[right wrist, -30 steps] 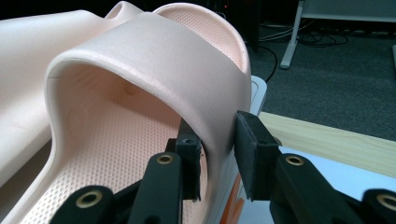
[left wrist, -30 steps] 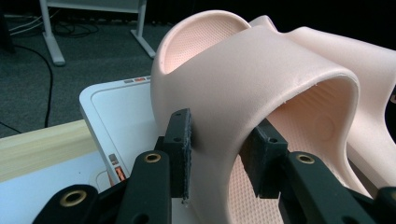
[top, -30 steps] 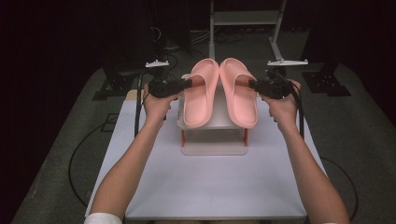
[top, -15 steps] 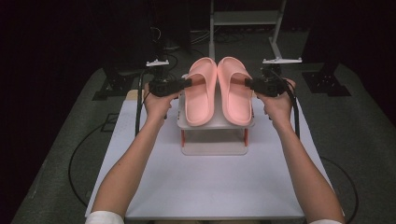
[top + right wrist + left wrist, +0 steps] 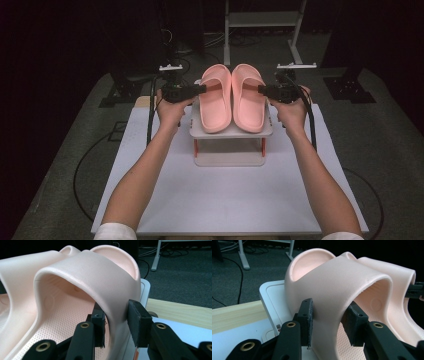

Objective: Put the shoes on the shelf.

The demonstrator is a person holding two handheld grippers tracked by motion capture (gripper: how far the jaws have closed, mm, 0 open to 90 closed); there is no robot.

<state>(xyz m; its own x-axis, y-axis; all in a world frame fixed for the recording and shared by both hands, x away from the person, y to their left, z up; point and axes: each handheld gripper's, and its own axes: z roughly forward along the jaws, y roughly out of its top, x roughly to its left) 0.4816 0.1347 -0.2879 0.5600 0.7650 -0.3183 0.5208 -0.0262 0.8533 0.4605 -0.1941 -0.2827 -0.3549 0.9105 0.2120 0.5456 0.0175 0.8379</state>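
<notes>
On the small white stand point(image 5: 231, 131) at the middle of the counter point(image 5: 225, 200), a pair of pink slippers point(image 5: 232, 97) is seen lying side by side, toes away from the person. The placing is judged to be done, with only the release and the drawing back of both hands left. The left gripper point(image 5: 204, 88) is set across the outer side of the left slipper's strap point(image 5: 342, 282); its jaws have just been opening, and a gap is seen at the right pad, so the strap stands between them without being pinched. The right gripper point(image 5: 260, 90) straddles the right slipper's strap point(image 5: 100, 277) likewise, its jaws having just been opening, narrow but slack around the strap wall.
</notes>
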